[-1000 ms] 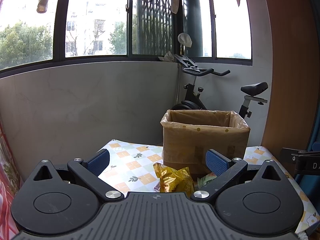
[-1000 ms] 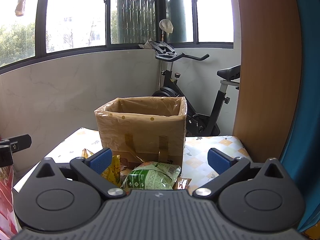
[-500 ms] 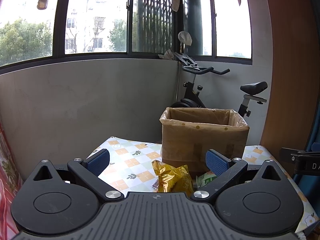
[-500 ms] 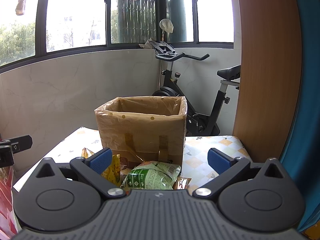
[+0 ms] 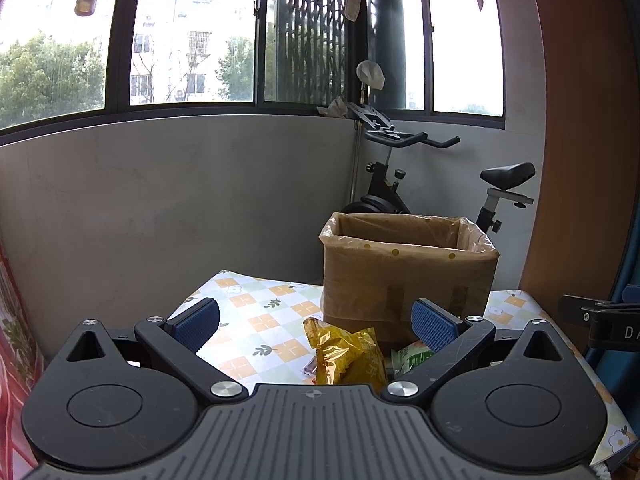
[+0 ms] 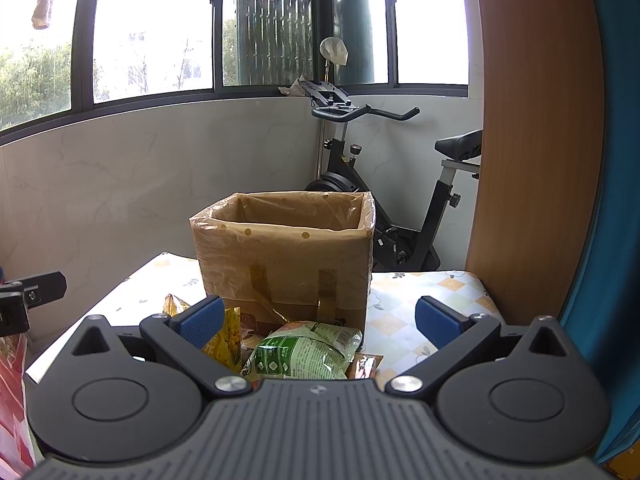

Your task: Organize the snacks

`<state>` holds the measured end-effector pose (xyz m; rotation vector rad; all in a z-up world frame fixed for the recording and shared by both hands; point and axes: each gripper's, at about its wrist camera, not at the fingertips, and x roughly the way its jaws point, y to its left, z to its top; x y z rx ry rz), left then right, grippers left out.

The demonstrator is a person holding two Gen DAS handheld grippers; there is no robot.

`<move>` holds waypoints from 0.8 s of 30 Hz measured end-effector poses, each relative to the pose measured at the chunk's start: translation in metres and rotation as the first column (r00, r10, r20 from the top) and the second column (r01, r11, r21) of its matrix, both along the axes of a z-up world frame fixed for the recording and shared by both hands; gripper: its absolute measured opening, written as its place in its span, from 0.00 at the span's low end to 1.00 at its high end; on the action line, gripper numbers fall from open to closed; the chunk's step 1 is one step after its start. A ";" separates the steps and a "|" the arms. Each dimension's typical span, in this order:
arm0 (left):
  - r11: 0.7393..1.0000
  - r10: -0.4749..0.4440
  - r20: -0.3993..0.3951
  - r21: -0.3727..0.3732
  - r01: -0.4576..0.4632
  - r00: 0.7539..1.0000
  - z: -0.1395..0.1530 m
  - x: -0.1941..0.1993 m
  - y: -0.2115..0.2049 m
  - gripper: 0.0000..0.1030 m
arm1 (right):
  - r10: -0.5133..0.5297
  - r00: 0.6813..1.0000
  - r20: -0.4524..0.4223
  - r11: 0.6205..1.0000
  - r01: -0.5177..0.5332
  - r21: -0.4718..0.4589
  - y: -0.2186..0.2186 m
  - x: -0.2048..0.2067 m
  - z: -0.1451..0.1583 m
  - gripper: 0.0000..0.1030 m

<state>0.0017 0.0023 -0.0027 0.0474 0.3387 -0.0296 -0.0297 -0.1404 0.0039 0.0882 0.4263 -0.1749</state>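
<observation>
A cardboard box [image 5: 404, 276] lined with clear plastic stands open on a checked tablecloth [image 5: 260, 320]; it also shows in the right wrist view [image 6: 284, 264]. A yellow snack bag [image 5: 346, 358] and a green snack bag [image 5: 410, 360] lie in front of the box. In the right wrist view the green bag [image 6: 304, 354] lies between the fingers, with the yellow bag [image 6: 226, 338] to its left and a small brown packet [image 6: 364, 366] to its right. My left gripper [image 5: 316, 322] is open and empty above the yellow bag. My right gripper [image 6: 318, 318] is open and empty above the green bag.
An exercise bike [image 6: 384, 200] stands behind the table in the corner. A wooden panel [image 6: 536, 160] rises at the right. A grey wall under windows runs behind. Red patterned cloth [image 5: 12, 320] hangs at the left. The right gripper's body [image 5: 600, 320] shows at the right edge.
The left gripper's view has drifted slightly, so the box and bags sit a little lower and further left. The right gripper has barely moved. Both stay open.
</observation>
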 end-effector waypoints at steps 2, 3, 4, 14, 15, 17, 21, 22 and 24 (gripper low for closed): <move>1.000 -0.001 0.000 0.001 0.001 1.000 0.000 0.000 0.000 1.00 | 0.000 1.000 0.000 1.000 0.000 0.000 0.000 0.000 0.000 1.00; 1.000 -0.001 -0.001 0.001 0.001 1.000 0.000 0.000 0.000 1.00 | 0.001 1.000 0.000 1.000 -0.001 0.000 0.000 0.000 0.000 1.00; 1.000 -0.001 -0.001 0.001 0.001 1.000 0.000 0.000 0.000 1.00 | 0.001 1.000 0.000 1.000 -0.001 0.000 0.000 0.000 0.000 1.00; 1.000 -0.009 -0.016 -0.007 0.009 1.000 -0.003 0.002 0.001 1.00 | 0.001 1.000 -0.002 1.000 -0.001 0.005 -0.001 0.000 -0.002 1.00; 1.000 -0.012 -0.019 -0.008 0.012 1.000 -0.003 0.003 0.002 1.00 | 0.005 1.000 0.005 1.000 -0.005 0.010 -0.002 0.000 -0.003 1.00; 1.000 0.001 -0.018 -0.006 -0.001 1.000 -0.005 0.006 0.006 1.00 | 0.017 0.999 0.030 0.999 -0.018 0.029 -0.005 0.000 -0.004 1.00; 0.999 0.053 -0.026 0.012 -0.053 0.998 -0.012 0.017 0.014 1.00 | 0.036 0.995 0.092 0.998 -0.041 0.053 -0.015 -0.001 -0.016 1.00; 0.998 0.064 -0.032 0.016 -0.063 0.997 -0.015 0.021 0.016 1.00 | 0.042 0.995 0.093 0.997 -0.047 0.054 -0.018 0.001 -0.020 1.00; 0.997 0.078 -0.051 0.014 -0.077 0.996 -0.024 0.030 0.020 1.00 | 0.038 0.996 0.082 0.997 -0.043 0.059 -0.021 0.007 -0.028 1.00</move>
